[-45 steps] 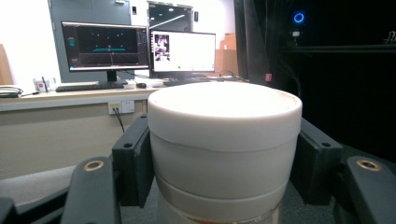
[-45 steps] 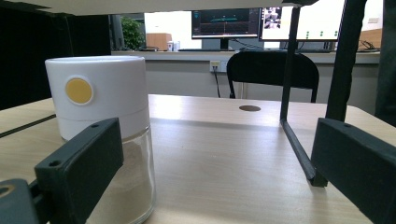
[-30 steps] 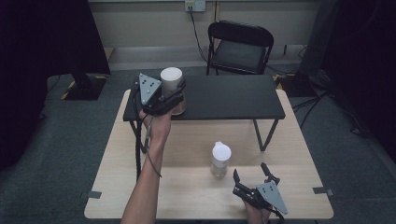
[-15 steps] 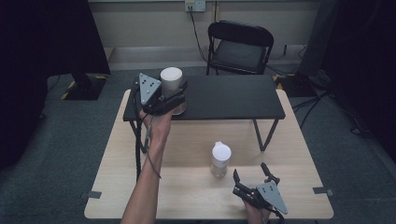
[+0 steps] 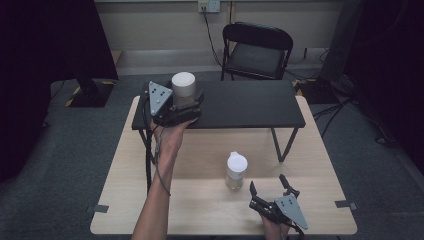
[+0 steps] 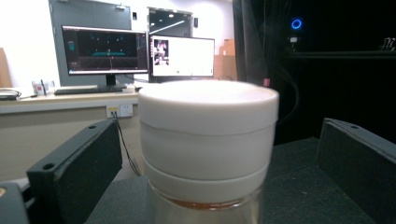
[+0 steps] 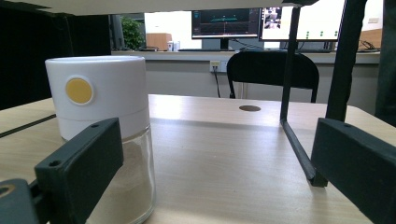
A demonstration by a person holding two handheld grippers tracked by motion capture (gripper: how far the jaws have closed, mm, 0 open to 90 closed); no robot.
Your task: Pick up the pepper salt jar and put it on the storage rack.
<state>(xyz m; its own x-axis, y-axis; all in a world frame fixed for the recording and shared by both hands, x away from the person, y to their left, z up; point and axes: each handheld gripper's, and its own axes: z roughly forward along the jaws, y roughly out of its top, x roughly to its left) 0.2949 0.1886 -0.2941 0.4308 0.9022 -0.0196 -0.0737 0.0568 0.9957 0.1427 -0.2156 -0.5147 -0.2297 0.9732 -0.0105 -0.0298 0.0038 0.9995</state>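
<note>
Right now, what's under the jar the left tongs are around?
The jar stands on the black shelf, between the open left tongs. Through the glass below its white lid there is a brownish fill; the base itself is hidden by the tongs.

Black claw (image 5: pixel 270 192), grey 3-cornered plate (image 5: pixel 292 209).

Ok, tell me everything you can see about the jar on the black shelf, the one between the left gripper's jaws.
The jar has a tall white cap, ringed by a seam, over a clear glass body with something brownish just under the cap. It stands upright near the left end of the black shelf, above the wooden table. The left gripper brackets it, jaws apart with gaps on both sides, so nothing seems to clamp it.
</note>
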